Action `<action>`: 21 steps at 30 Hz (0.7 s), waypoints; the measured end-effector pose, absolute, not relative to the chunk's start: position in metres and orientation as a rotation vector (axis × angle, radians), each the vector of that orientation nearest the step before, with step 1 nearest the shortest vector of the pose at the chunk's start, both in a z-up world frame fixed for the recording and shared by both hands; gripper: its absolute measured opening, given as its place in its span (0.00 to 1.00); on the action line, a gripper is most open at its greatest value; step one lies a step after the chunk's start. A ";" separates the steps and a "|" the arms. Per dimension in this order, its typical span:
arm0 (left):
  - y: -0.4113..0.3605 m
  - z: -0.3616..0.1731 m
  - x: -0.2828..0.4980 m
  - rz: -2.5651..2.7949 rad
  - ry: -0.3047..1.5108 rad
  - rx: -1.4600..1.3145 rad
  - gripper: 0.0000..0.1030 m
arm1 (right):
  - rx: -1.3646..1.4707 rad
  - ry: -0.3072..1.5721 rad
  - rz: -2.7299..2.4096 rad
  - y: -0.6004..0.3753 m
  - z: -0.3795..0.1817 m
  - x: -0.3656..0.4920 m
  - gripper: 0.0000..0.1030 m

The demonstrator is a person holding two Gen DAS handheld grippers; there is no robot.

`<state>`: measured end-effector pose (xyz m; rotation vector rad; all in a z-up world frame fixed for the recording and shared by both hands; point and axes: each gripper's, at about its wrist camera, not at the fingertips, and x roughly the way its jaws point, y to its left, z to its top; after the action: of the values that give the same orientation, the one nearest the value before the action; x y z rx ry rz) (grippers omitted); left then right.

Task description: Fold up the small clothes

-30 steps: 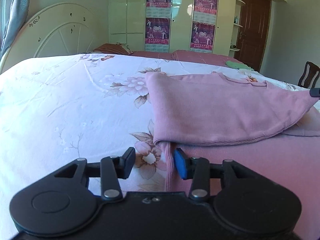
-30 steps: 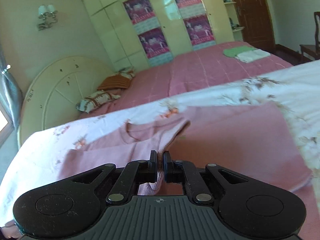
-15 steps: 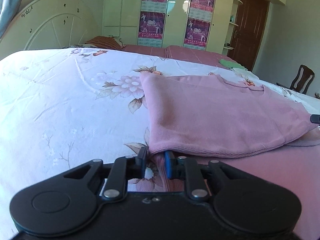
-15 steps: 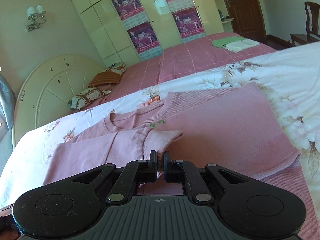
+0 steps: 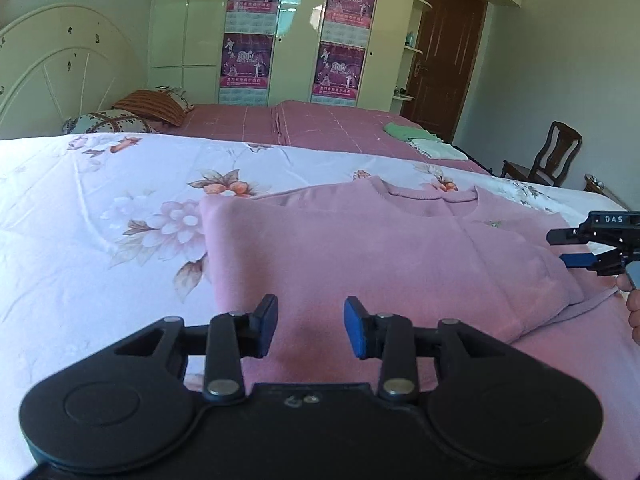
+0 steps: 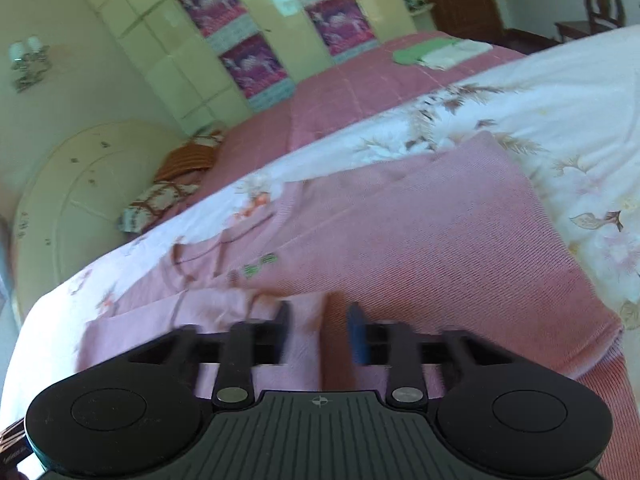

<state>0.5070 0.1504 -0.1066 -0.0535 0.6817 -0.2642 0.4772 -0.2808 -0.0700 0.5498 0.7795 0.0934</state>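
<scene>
A pink sweater (image 5: 360,248) lies on the floral bedsheet (image 5: 88,240), its left side folded over the body, neckline at the far end. My left gripper (image 5: 311,326) is open and empty just above the sweater's near folded edge. My right gripper (image 6: 320,332) is open above the sweater (image 6: 420,240), holding nothing; this view is blurred. The right gripper also shows in the left wrist view (image 5: 568,250) at the right edge, open beside the fold.
A second bed with a pink cover (image 5: 312,128) lies beyond, with folded green and white clothes (image 5: 420,140) on it. Pillows (image 5: 132,116) lie by the white headboard. A wardrobe, a brown door and a wooden chair (image 5: 552,156) stand behind.
Both grippers have opened and let go of the sweater. The left side of the sweater now lies folded flat. Both grippers have lifted slightly.
</scene>
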 end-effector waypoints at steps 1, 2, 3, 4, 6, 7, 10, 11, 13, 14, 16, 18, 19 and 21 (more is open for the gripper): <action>0.149 -0.111 0.513 -0.265 0.690 -0.066 0.34 | 0.572 0.762 0.131 -0.282 -0.072 0.480 0.63; 0.148 -0.117 0.519 -0.264 0.702 -0.077 0.34 | 0.575 0.762 0.159 -0.280 -0.073 0.483 0.62; 0.148 -0.124 0.522 -0.261 0.716 -0.081 0.35 | 0.551 0.783 0.172 -0.276 -0.074 0.486 0.59; 0.148 -0.129 0.524 -0.256 0.716 -0.077 0.34 | 0.504 0.795 0.188 -0.269 -0.075 0.488 0.38; 0.150 -0.133 0.519 -0.251 0.697 -0.069 0.35 | 0.405 0.823 0.192 -0.258 -0.077 0.491 0.03; 0.150 -0.134 0.516 -0.248 0.691 -0.049 0.35 | 0.365 0.783 0.199 -0.254 -0.074 0.487 0.03; 0.148 -0.134 0.515 -0.257 0.683 -0.019 0.34 | 0.243 0.719 0.156 -0.251 -0.073 0.478 0.03; 0.148 -0.128 0.517 -0.256 0.699 -0.023 0.35 | 0.221 0.764 0.126 -0.251 -0.080 0.482 0.03; 0.144 -0.111 0.517 -0.259 0.651 -0.012 0.43 | 0.254 0.753 0.103 -0.257 -0.078 0.480 0.16; 0.137 -0.104 0.519 -0.263 0.614 0.006 0.47 | 0.241 0.701 0.059 -0.257 -0.067 0.474 0.21; 0.120 -0.100 0.532 -0.290 0.612 -0.012 0.52 | 0.253 0.618 0.133 -0.249 -0.054 0.468 0.30; 0.098 -0.108 0.547 -0.326 0.643 -0.003 0.56 | 0.232 0.651 0.186 -0.226 -0.056 0.480 0.30; 0.089 -0.117 0.554 -0.322 0.677 0.019 0.56 | 0.210 0.667 0.205 -0.215 -0.062 0.485 0.30; 0.086 -0.135 0.563 -0.318 0.712 0.026 0.58 | 0.138 0.753 0.190 -0.196 -0.082 0.500 0.30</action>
<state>0.5627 0.0860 -0.1350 0.0259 0.7120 -0.3178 0.5000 -0.1963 -0.0817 0.1376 0.7527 0.1902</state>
